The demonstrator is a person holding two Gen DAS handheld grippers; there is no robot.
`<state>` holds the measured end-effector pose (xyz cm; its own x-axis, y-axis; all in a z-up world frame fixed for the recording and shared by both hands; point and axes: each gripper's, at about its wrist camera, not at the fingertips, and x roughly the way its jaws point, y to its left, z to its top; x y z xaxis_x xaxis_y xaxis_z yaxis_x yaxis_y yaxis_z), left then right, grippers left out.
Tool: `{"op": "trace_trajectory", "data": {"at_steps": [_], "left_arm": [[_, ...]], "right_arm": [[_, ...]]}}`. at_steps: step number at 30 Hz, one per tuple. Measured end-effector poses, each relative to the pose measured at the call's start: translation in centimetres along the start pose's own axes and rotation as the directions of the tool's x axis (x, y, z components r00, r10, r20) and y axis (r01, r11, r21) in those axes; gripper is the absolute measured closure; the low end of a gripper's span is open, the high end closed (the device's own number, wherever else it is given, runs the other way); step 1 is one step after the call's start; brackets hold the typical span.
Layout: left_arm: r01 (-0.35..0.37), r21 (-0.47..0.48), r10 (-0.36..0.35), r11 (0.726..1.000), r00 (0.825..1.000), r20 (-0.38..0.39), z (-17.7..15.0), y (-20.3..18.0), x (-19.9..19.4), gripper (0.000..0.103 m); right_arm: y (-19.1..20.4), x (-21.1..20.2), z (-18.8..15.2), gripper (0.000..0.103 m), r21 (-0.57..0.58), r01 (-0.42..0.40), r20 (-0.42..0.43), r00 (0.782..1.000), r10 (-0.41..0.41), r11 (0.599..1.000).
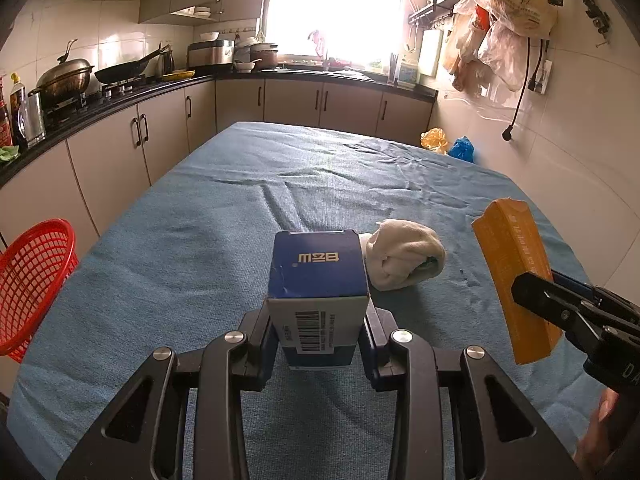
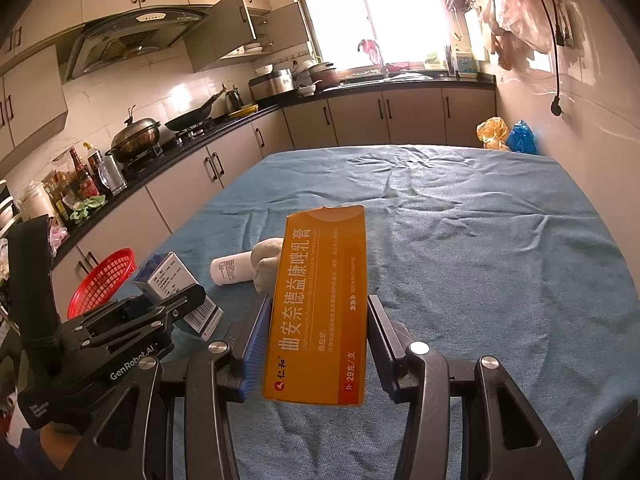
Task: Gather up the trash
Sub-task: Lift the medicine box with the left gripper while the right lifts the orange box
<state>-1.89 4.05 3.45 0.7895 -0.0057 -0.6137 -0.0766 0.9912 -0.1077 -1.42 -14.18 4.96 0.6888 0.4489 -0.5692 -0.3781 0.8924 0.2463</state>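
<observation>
Two tongs grip cartons: left tongs (image 1: 320,332) clamp blue box (image 1: 318,268), right tongs (image 2: 316,336) clamp orange box (image 2: 320,300).

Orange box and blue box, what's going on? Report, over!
Left gripper shut on blue box. Right gripper shut on orange box. Red basket waiting off table's left edge. Path looks clear.
</observation>
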Motion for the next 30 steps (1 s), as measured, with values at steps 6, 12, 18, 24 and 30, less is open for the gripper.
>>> {"op": "trace_trajectory", "data": {"at_steps": [6, 12, 18, 24, 30], "left_arm": [[-0.001, 0.002, 0.001, 1.000, 1.000, 0.001, 0.04, 0.00, 0.02, 0.070], [-0.004, 0.004, 0.004, 1.000, 1.000, 0.006, 0.23, 0.03, -0.17, 0.070], [-0.007, 0.006, 0.007, 1.000, 1.000, 0.013, 0.35, 0.04, -0.40, 0.070], [-0.013, 0.011, 0.013, 1.000, 1.000, 0.020, 0.41, -0.04, -0.55, 0.070], [-0.031, 0.017, 0.031, 0.999, 0.999, 0.026, 0.37, -0.25, -0.53, 0.070]], "right_arm": [[0.13, 0.02, -0.10, 0.052, -0.005, 0.000, -0.003, 1.000, 0.000, 1.000], [0.20, 0.06, -0.09, 0.052, -0.007, -0.001, -0.001, 1.000, 0.001, 1.000], [0.29, 0.06, -0.01, 0.052, -0.009, -0.001, 0.001, 1.000, 0.002, 1.000], [0.32, 0.01, 0.04, 0.052, -0.009, -0.002, 0.003, 1.000, 0.002, 1.000], [0.37, -0.10, 0.31, 0.052, -0.010, 0.003, 0.009, 1.000, -0.003, 1.000]]}}
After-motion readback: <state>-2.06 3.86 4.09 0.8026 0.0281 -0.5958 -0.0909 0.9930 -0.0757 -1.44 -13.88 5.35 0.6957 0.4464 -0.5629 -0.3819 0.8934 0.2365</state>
